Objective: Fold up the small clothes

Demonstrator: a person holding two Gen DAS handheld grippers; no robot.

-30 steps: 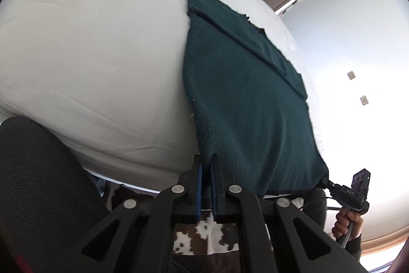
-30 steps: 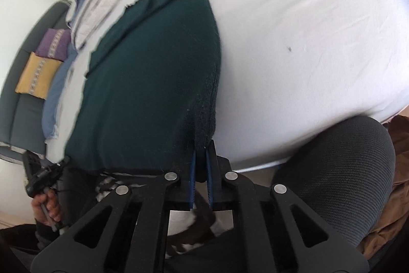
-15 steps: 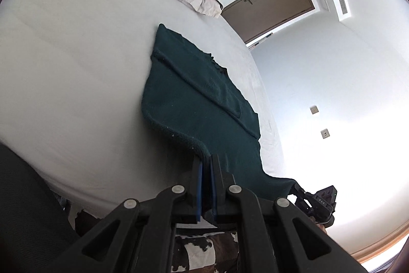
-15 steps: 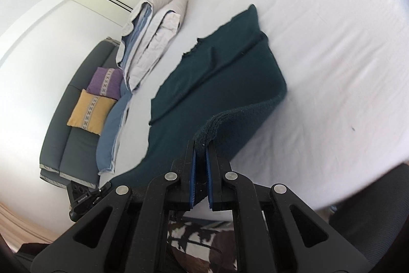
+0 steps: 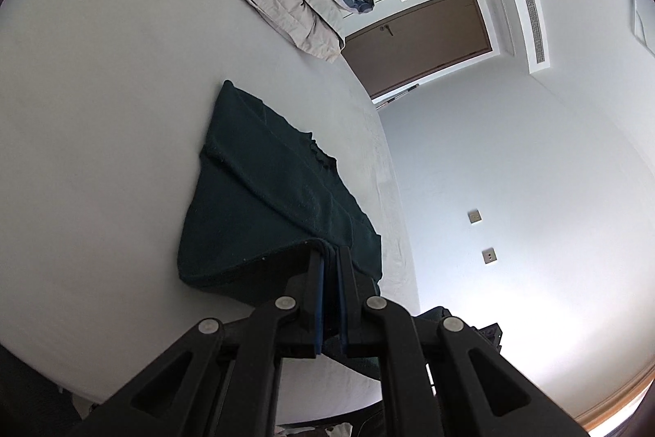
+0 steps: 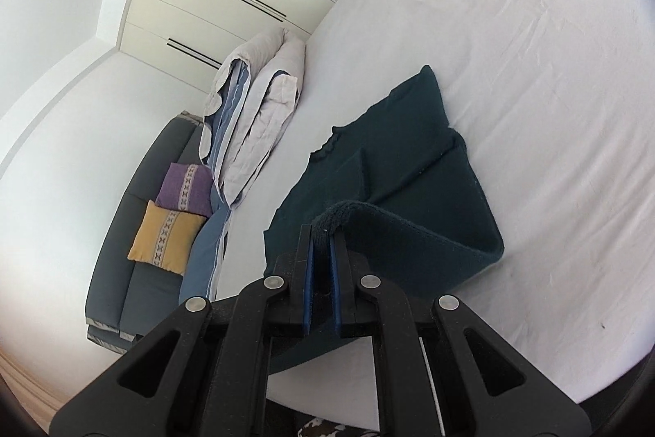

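Dark green garment point(image 5: 266, 199) lies on the white bed point(image 5: 102, 150), its near edge lifted and curled over the flat part. Left gripper point(image 5: 330, 261) pinches one corner of this raised edge between its blue pads, and right gripper point(image 6: 321, 244) pinches the other corner in the same way. Folded bedding point(image 6: 254, 109) sits at the far side of the bed, probably a duvet.
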